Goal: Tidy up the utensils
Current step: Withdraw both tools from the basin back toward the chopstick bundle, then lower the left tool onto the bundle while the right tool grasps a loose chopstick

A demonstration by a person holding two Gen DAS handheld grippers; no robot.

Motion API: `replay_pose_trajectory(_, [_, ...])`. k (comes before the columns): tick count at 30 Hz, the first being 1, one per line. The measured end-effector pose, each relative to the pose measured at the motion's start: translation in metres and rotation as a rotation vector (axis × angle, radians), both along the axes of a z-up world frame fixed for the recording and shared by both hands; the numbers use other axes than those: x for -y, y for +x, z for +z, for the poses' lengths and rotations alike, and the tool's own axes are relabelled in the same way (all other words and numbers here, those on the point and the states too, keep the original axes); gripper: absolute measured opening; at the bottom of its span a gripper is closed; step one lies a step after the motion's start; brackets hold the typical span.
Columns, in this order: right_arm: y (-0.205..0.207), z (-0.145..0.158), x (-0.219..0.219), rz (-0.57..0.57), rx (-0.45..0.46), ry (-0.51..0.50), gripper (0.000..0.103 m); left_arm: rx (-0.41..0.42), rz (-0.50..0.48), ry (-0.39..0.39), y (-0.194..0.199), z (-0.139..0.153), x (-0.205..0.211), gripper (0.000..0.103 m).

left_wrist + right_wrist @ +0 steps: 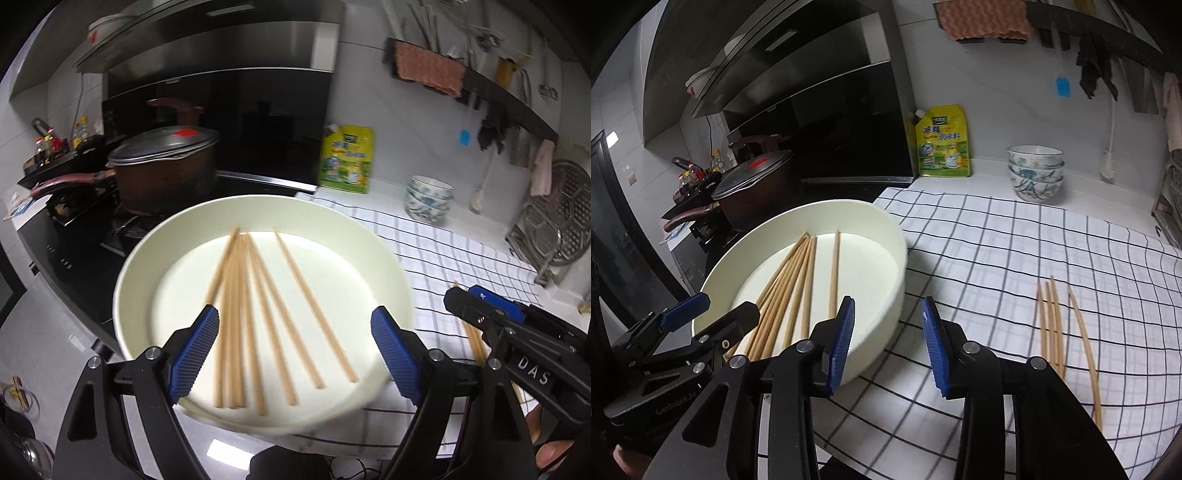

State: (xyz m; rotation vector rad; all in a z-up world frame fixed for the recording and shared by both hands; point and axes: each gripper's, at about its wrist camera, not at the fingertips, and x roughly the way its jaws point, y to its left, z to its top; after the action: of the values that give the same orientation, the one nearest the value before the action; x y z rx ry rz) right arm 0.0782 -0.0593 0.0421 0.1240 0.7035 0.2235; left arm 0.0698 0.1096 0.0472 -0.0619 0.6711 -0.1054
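A wide cream bowl (147, 251) sits at the cloth's left edge beside the stove, with several wooden chopsticks (258, 314) lying fanned in it. My left gripper (295, 317) hovers over the bowl's near side, open wide, its pads clear of the sticks. Seen from the right wrist, the bowl (886, 236) and its chopsticks (790, 291) are on the left, with the left gripper (720, 310) above them. My right gripper (889, 306) is open and empty by the bowl's right wall. Several more chopsticks (1052, 321) lie loose on the checked cloth (997, 240) to its right.
A lidded pot (162, 162) stands on the black stove behind the bowl. A yellow pouch (942, 144) and stacked patterned bowls (1034, 173) line the back wall. A metal dish rack (554, 221) is at the far right. A person's fingers (554, 454) hold the right gripper.
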Motion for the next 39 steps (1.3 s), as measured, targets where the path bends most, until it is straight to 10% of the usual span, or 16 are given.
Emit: replay_pose_trajectory(39, [-0.039,-0.064,0.182,-0.257,-0.117,-0.088,0.048,-0.075,-0.207,0.054,-0.034,-0.040,0.154,0.091])
